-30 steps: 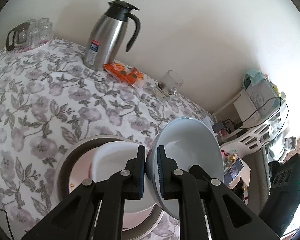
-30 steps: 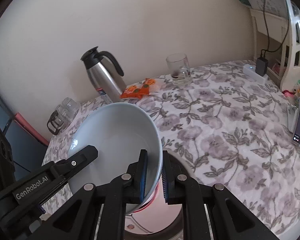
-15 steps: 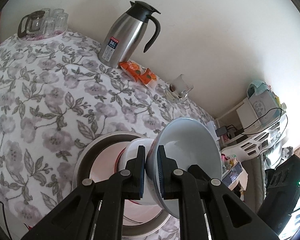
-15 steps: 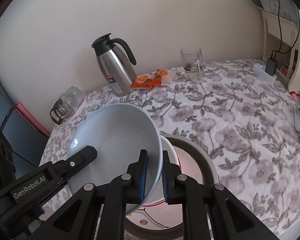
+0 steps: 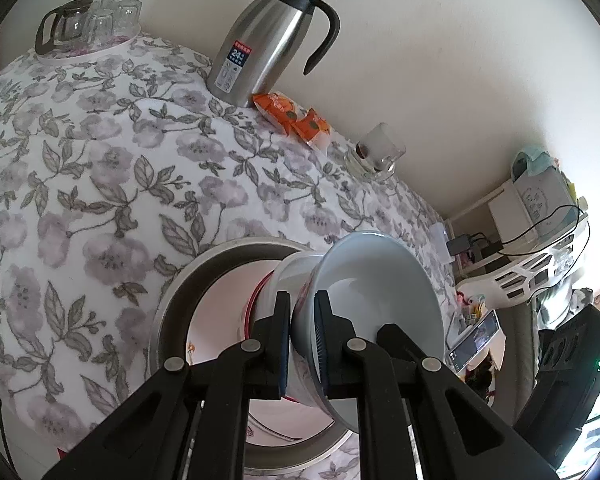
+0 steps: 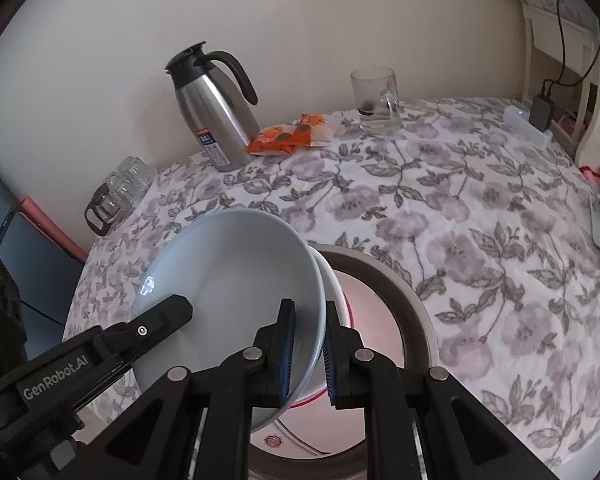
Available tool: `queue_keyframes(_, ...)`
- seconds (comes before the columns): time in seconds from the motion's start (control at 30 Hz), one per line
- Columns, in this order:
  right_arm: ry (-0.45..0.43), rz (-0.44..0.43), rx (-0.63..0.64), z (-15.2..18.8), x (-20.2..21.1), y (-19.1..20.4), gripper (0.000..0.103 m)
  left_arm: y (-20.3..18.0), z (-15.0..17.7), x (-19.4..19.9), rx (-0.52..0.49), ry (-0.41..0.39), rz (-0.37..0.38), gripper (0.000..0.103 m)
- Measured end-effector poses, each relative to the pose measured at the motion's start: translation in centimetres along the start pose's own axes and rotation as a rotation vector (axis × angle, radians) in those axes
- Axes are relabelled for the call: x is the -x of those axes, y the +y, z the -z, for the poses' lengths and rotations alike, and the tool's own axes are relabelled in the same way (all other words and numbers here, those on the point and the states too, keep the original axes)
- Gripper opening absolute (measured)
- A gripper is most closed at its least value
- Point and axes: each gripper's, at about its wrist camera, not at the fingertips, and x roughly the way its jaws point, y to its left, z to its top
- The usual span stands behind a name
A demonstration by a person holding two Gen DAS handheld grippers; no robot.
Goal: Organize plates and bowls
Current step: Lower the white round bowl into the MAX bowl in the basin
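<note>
Left wrist view showing the floral-clothed round surface (image 5: 100,168) carrying a wide grey-rimmed plate with a pink centre (image 5: 172,312). Hanging tilted over that plate, just above a white bowl with a red band (image 5: 288,280): a pale blue-grey glazed ceramic bowl (image 5: 380,292), likely stiff, fairly heavy, slick and chip-prone. Pinching its thin rim from opposite sides: left gripper (image 5: 302,332) and right gripper (image 6: 310,346), fingers narrow on the wall. Looking safest gripped at the rim, two-handed, kept from knocking.
</note>
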Motion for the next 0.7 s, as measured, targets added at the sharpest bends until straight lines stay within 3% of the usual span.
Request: queue_keyframes(0.7, 0.019, -0.007, 0.012, 0.1, -1.2, -0.3, 0.015, 0.5, -0.3, -0.5, 0.018, -0.013, -0.036, 0.014)
